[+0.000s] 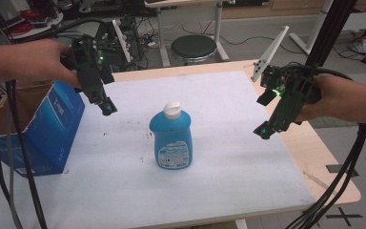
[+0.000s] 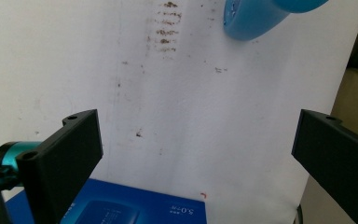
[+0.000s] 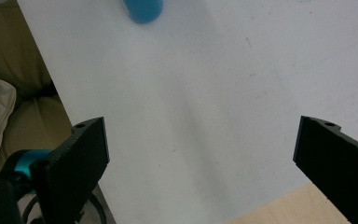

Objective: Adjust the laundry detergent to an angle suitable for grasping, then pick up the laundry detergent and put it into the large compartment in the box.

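Cables [image 1: 14,181] trailed down at the near edge of the bench, running up to the two hand-held tools. On the white sheet [image 1: 228,157] that covered the bench [image 1: 333,186], a blue bottle [image 1: 171,138] with a white cap stood upright near the middle, well apart from everything else, which I judged left room to reach it from either side. To its left an open blue box [image 1: 52,133] sat on the sheet's edge, tilted, its mouth turned up, as if waiting to receive something. Brown specks marked the sheet [image 2: 168,28] between box and bottle.

The left tongs [image 1: 106,106] hung in the air above the sheet, between box and bottle, pointing down and inward; its jaws stood wide apart with nothing between them, touching nothing. In the left gripper view the box top [image 2: 135,210] lay just below the jaws and the bottle's base [image 2: 256,18] further off.

The right tongs [image 1: 263,131] hovered over the sheet's right side, well away from the bottle, likewise spread wide and empty. Beyond the bench stood a black stool [image 1: 193,47] and more desks
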A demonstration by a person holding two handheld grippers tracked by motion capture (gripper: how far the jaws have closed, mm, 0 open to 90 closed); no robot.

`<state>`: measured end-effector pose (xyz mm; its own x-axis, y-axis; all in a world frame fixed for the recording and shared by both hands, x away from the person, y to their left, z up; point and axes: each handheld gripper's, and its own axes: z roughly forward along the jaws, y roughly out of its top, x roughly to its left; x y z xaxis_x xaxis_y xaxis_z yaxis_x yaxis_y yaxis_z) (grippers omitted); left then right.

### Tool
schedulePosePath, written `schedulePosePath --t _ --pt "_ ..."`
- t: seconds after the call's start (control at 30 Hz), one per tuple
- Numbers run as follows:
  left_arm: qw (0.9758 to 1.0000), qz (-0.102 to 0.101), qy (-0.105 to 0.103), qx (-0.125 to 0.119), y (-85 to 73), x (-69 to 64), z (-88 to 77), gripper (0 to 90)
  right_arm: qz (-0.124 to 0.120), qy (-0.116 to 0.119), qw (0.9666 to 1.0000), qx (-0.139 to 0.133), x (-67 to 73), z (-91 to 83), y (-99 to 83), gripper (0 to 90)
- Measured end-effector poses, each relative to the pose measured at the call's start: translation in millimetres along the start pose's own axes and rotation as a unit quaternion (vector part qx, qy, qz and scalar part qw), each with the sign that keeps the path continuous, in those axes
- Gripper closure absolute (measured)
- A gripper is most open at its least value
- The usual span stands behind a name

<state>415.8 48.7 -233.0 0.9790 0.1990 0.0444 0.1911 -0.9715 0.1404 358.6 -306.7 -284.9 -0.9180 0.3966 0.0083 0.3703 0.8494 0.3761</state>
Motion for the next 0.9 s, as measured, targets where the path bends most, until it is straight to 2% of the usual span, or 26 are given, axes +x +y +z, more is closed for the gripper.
schedulePosePath --t 0.47,0.6,0.8,0.9 --pt "1.0 0.01 0.0 0.0 3.0 -6.1 -2.3 1.7 -0.006 0.004 1.0 0.0 6.9 1.5 1.6 2.4" --pt "0.9999 0.008 0.0 -0.007 2.3 -9.2 -5.3 1.7 -0.009 0.003 0.9999 -0.004 7.1 2.1 3.4 2.4" --pt "0.9997 0.021 -0.007 -0.011 6.4 -18.6 -9.2 1.7 -0.011 0.006 0.9999 -0.004 6.3 3.8 4.6 2.4" --pt "0.9996 0.016 -0.013 -0.017 10.1 -21.0 -10.5 1.7 -0.011 0.01 0.9998 -0.009 6.3 5.5 4.5 2.4"
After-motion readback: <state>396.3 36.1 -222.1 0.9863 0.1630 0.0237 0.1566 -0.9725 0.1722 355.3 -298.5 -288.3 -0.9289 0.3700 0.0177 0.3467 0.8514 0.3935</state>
